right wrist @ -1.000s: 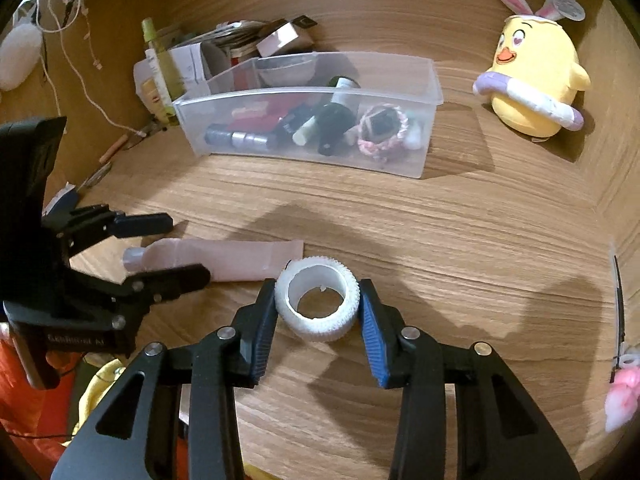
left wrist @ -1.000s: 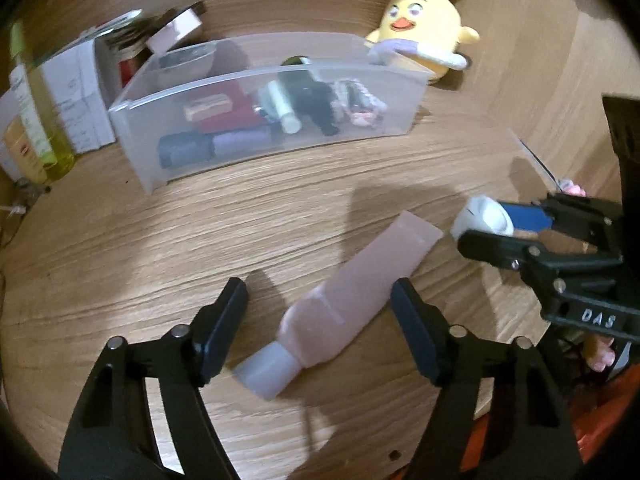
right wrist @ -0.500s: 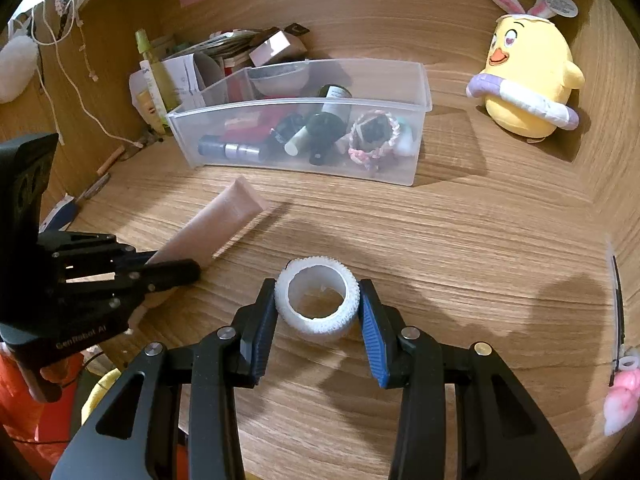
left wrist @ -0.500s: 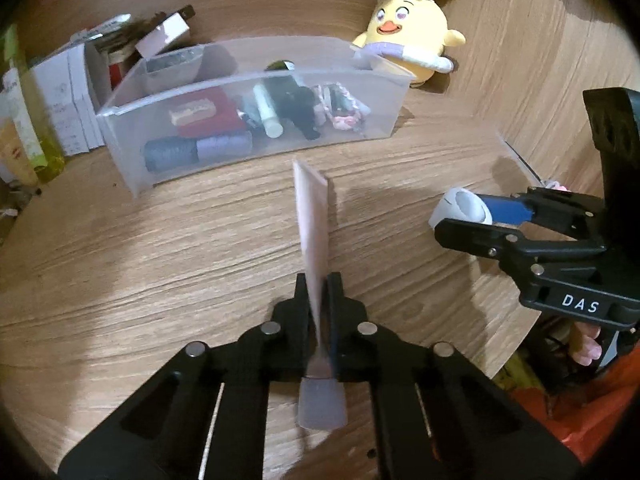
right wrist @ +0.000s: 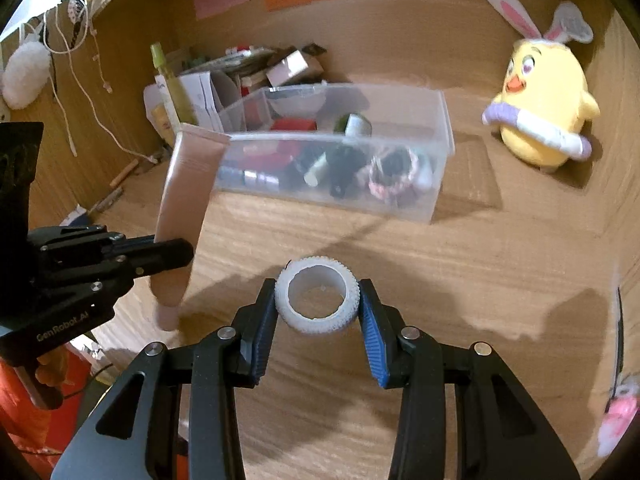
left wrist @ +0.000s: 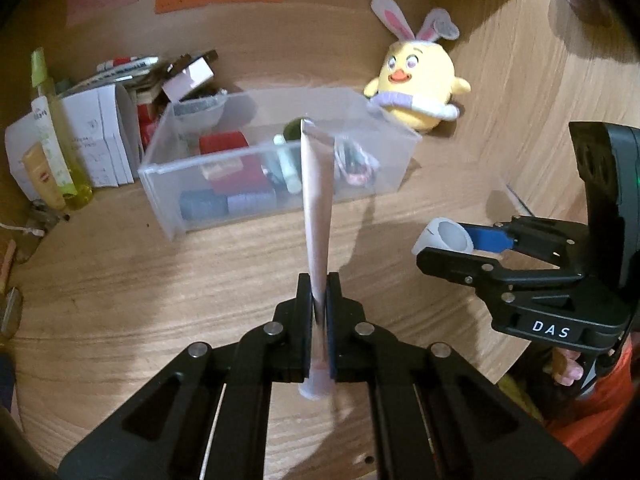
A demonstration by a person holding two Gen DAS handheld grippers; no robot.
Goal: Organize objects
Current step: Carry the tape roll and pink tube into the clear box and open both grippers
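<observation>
My left gripper point(left wrist: 319, 280) is shut on a pink tube point(left wrist: 316, 200) and holds it above the wooden table, crimped end forward, cap end back. The tube also shows in the right wrist view point(right wrist: 186, 204), held by the left gripper point(right wrist: 176, 252) at the left. My right gripper point(right wrist: 318, 296) is shut on a white ribbed ring point(right wrist: 316, 300), also seen in the left wrist view point(left wrist: 444, 238). A clear plastic bin point(left wrist: 200, 188) holding several small cosmetics stands farther back, also in the right wrist view point(right wrist: 436, 168).
A yellow plush chick point(left wrist: 416, 88) with bunny ears sits at the back right, also in the right wrist view point(right wrist: 540, 116). Boxes and bottles point(left wrist: 52, 148) crowd the back left. Bare wooden tabletop point(right wrist: 480, 280) lies in front of the bin. A pink item point(right wrist: 618, 424) lies at the right edge.
My left gripper closed on the pink tube lying on the table and lifted it, and now holds it higher and nearer the bin. My right gripper kept the ring and rose a little.
</observation>
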